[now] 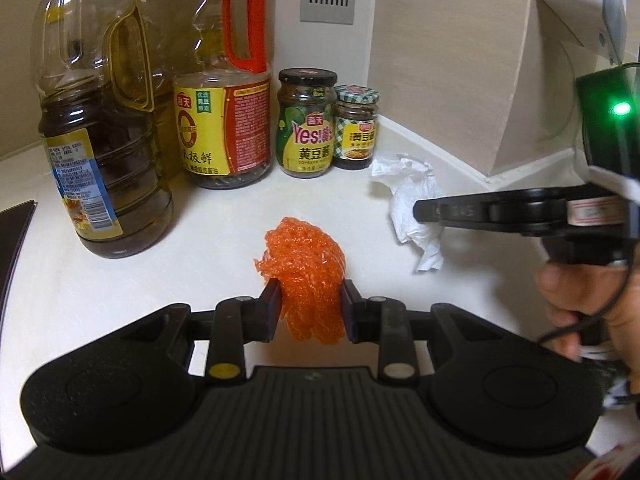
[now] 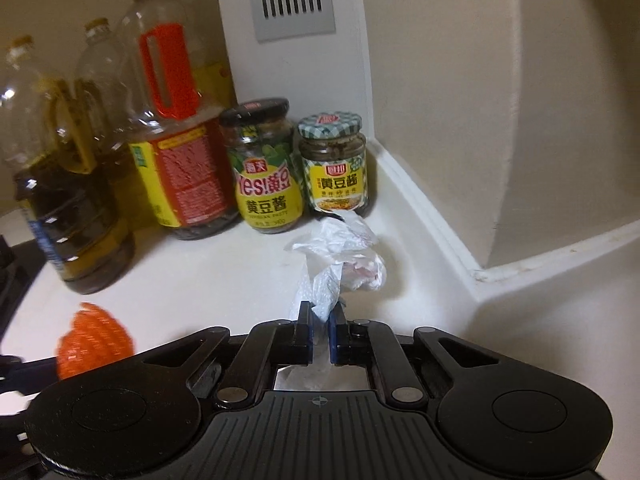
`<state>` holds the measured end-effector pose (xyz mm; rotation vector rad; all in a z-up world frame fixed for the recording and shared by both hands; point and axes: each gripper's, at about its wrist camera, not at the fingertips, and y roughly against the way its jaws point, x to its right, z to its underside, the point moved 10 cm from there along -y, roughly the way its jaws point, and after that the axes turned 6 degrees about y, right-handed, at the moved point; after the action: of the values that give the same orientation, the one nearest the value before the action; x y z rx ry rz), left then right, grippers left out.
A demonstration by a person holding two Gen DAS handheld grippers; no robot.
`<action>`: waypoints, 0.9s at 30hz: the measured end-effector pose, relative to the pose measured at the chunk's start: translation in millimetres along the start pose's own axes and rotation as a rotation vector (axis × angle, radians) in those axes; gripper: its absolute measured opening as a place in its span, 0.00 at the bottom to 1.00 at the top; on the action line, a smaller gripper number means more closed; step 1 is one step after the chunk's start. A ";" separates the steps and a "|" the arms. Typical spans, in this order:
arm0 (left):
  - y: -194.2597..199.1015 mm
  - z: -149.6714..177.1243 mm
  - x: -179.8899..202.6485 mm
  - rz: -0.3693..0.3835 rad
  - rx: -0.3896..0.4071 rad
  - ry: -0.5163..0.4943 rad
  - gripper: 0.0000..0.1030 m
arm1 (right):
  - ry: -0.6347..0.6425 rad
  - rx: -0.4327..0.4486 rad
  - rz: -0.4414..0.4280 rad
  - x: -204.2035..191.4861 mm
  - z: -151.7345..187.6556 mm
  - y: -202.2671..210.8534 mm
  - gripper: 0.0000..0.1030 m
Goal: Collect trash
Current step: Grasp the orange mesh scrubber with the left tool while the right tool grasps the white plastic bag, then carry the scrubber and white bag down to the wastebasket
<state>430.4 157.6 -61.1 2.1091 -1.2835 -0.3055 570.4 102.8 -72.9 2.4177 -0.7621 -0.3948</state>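
A crumpled orange mesh net [image 1: 308, 272] is pinched between the pads of my left gripper [image 1: 310, 300], just above the white counter [image 1: 180, 240]. The same orange net [image 2: 94, 342] shows low on the left in the right wrist view. A crumpled white plastic wrapper [image 2: 340, 264] lies in front of two sauce jars, and my right gripper [image 2: 320, 328] is shut on its near end. In the left wrist view that white wrapper [image 1: 408, 196] sits at the right, with the right gripper [image 1: 424, 212] reaching into it from the side, held by a hand [image 1: 592, 304].
Large oil bottles [image 1: 100, 120] and a soy sauce bottle [image 1: 228, 112] stand at the back left. Two sauce jars [image 1: 308, 124] stand in the corner by the wall. A black stove edge [image 1: 12, 248] lies at the far left. A raised ledge [image 2: 520, 272] borders the counter at right.
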 end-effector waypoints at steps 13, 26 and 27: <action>53.9 28.2 25.5 0.012 -0.008 0.031 0.27 | -0.031 0.008 -0.087 -6.9 30.0 99.4 0.07; 119.7 74.6 23.9 0.019 -0.037 0.039 0.27 | 0.001 -0.040 -0.168 -36.3 91.9 174.2 0.07; 123.2 78.0 25.2 0.032 -0.042 0.028 0.27 | -0.003 -0.043 -0.158 -39.7 97.3 181.4 0.07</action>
<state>316.4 65.6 -40.3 2.0486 -1.2824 -0.2858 419.0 -37.9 -37.8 2.4454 -0.5596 -0.4711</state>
